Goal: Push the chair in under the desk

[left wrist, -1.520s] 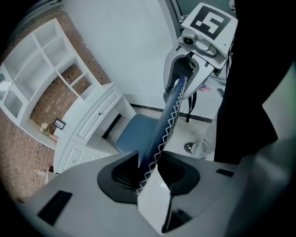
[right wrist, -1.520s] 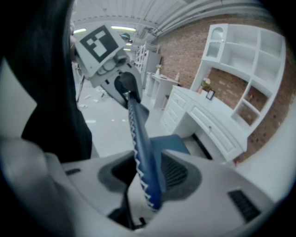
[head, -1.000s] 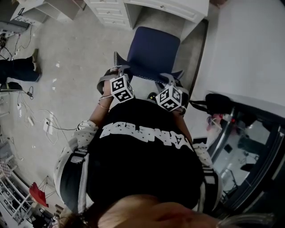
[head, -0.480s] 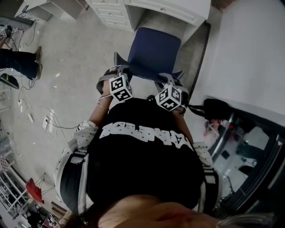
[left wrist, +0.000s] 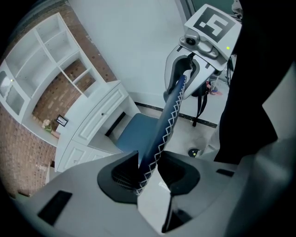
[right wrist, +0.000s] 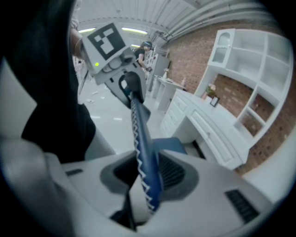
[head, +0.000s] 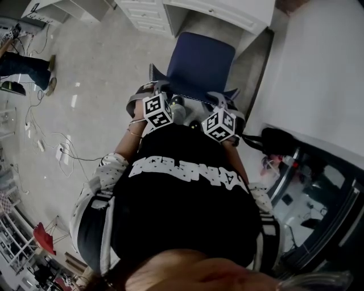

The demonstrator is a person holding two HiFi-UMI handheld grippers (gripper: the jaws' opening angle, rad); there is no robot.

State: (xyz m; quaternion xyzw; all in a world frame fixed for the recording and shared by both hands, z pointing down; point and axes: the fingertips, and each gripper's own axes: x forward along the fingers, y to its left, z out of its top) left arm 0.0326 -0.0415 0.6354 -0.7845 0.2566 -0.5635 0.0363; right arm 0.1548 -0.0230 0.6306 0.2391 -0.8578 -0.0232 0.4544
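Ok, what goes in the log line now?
left gripper: shut on chair back | right gripper: closing, chair back between jaws | seat: facing desk

**Changes over the last second.** The right gripper (right wrist: 147, 173) is closing its jaws, with the chair's blue, zigzag-stitched backrest (right wrist: 138, 139) between them. In the head view, the seat (head: 202, 59) and the white desk (head: 227, 8) are drifting slightly up and to the right together. A dark rounded part (head: 177, 104), too unclear to name, is coming into sight beside the backrest's near edge. At upper left, the bystander's legs (head: 25, 63) are shifting upward in the picture.
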